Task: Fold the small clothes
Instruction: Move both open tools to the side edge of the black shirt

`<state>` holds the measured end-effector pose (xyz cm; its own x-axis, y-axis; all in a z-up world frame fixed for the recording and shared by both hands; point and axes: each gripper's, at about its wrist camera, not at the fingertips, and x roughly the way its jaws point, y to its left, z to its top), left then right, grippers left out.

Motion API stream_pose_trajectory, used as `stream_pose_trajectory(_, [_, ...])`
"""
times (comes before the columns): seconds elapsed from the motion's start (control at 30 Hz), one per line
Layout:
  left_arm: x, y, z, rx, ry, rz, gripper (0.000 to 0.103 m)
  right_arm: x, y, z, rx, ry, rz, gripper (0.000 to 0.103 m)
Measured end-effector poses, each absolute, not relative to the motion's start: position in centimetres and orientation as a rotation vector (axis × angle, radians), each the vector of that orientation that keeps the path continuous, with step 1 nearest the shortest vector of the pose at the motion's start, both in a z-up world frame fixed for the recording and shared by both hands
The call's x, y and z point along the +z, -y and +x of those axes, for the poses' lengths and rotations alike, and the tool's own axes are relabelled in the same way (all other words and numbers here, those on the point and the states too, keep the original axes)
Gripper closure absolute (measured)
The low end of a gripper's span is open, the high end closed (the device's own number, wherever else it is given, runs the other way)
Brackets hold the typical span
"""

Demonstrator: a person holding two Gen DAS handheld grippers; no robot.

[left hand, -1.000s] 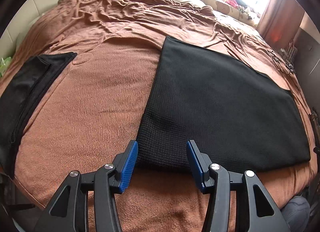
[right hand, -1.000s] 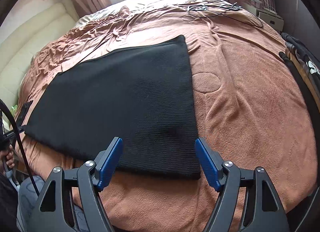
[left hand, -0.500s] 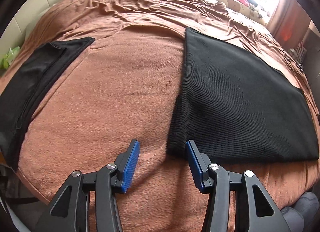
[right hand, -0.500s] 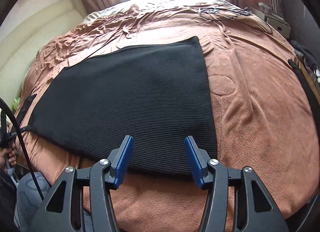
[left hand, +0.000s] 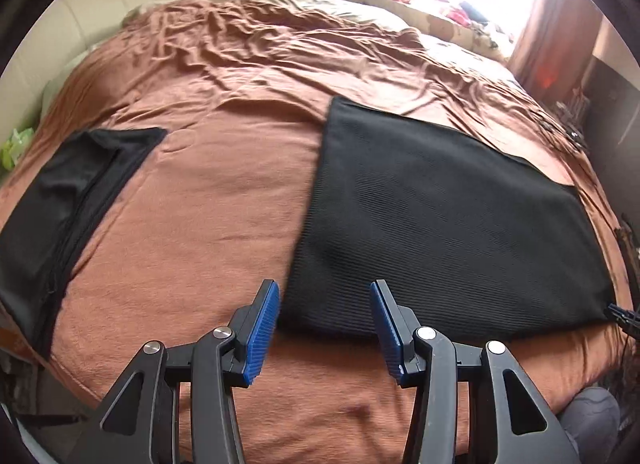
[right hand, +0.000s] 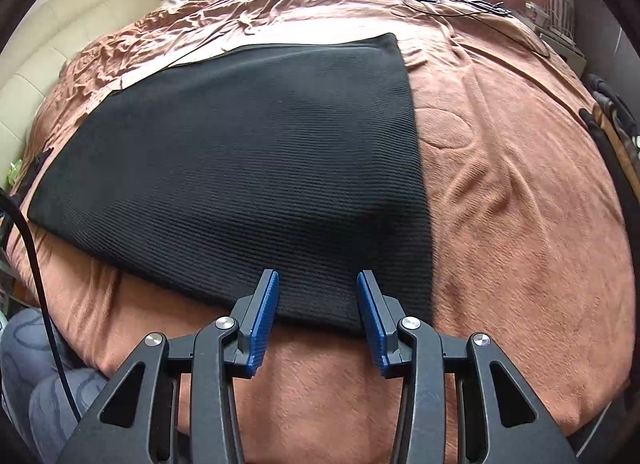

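A black ribbed knit garment (left hand: pixel 440 215) lies flat on the brown bed cover, also in the right wrist view (right hand: pixel 248 167). My left gripper (left hand: pixel 324 304) is open, its blue pads straddling the garment's near left corner from just above. My right gripper (right hand: pixel 316 292) is open over the garment's near edge, close to its near right corner. Neither holds anything.
A second black garment (left hand: pixel 68 199) lies at the bed's left edge. The brown cover (right hand: pixel 520 223) is wrinkled at the far side. Dark straps (right hand: pixel 612 123) lie at the right edge, cables (right hand: pixel 448 3) far right. A cream headboard (left hand: pixel 80 23) stands at left.
My left gripper moved right, back over the garment's near left corner, and opened slightly wider. My right gripper moved closer to the near edge, its jaws narrowing from their widest.
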<state>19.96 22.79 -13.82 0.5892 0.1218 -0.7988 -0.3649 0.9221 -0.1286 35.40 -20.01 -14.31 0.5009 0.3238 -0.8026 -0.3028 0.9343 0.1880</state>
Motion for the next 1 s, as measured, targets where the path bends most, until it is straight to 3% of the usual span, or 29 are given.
stream_pose_trajectory(0.4, [-16.0, -15.3, 24.1, 0.110, -0.970, -0.192, 0.060, -14.3, 23.2, 33.1, 0.386, -0.982, 0.103, 0.065])
stream_pose_trajectory(0.53, [-18.0, -15.3, 24.7, 0.126, -1.048, -0.199, 0.060, -14.5, 24.5, 32.6, 0.410, -1.002, 0.174, 0.065])
stream_pose_trajectory(0.8, [-17.0, -17.1, 22.3, 0.175, -0.997, -0.333, 0.060, -15.8, 27.5, 32.3, 0.481, -0.997, 0.396, 0.065])
stream_pose_trajectory(1.0, [-17.3, -20.0, 19.8, 0.209, -0.963, -0.496, 0.059, -16.8, 28.6, 32.6, 0.500, -0.989, 0.540, 0.048])
